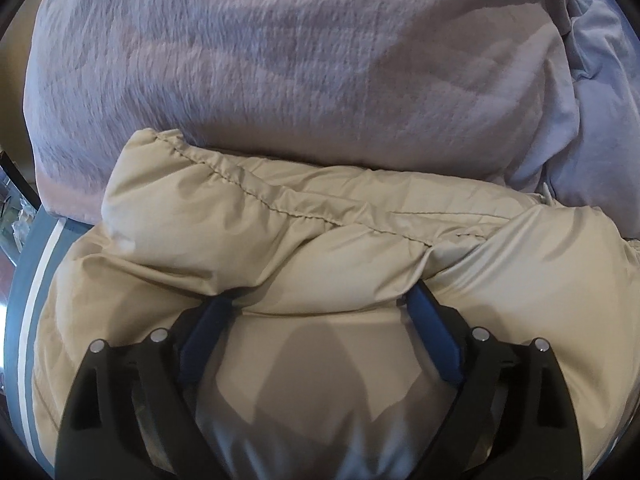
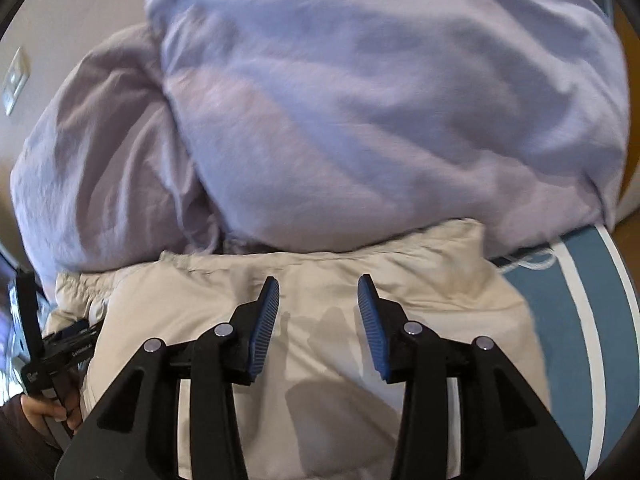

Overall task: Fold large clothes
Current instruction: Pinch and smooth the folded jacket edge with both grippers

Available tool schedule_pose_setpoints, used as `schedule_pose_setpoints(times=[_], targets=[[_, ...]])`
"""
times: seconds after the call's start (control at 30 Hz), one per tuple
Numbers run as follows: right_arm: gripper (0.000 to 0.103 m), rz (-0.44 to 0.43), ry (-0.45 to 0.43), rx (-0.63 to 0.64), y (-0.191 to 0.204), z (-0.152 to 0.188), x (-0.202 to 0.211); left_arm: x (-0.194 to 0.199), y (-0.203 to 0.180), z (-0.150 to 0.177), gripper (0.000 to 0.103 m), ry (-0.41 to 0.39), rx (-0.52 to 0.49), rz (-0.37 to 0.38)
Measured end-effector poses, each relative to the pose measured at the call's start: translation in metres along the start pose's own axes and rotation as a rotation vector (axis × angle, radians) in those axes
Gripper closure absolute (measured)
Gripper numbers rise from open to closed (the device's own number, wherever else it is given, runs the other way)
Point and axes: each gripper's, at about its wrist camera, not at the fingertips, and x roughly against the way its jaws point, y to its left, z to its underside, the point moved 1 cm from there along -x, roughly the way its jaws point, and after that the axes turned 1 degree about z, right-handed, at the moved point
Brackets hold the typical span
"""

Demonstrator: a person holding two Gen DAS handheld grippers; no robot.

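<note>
A rumpled lavender duvet (image 2: 380, 112) is heaped across the far part of a bed, filling most of both wrist views. Beside it, toward the bed's left side, lies a mauve crinkle-textured pillow (image 1: 260, 64), the two touching. Beneath them a teal bedsheet (image 2: 576, 320) with a white stripe shows along the bed's right edge. A pale wall switch plate (image 2: 15, 80) is mounted on the beige wall behind.

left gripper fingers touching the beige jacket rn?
Touching. The left wrist view shows the left gripper open wide, both blue fingertips sunk under a fold of the beige jacket.
</note>
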Motion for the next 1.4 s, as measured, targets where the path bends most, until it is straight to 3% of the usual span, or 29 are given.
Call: schedule_pose_setpoints(times=[0.27,0.43,0.77,1.4], targets=[[0.061,0.124,0.048,0.009,-0.025,0.024,-0.021,-0.008,0.004,-0.003,0.012,0.003,0.003,0.001],[0.059,0.166,0.056,0.027,-0.018,0.034,-0.052,-0.013,0.007,-0.003,0.011,0.001,0.004,0.005],[0.050,0.219,0.026,0.075,-0.012,0.048,-0.075,-0.013,0.007,-0.001,0.008,-0.021,0.010,0.010],[0.047,0.263,-0.024,0.133,-0.004,0.057,-0.102,-0.026,0.009,0.007,0.005,-0.054,0.016,0.012]])
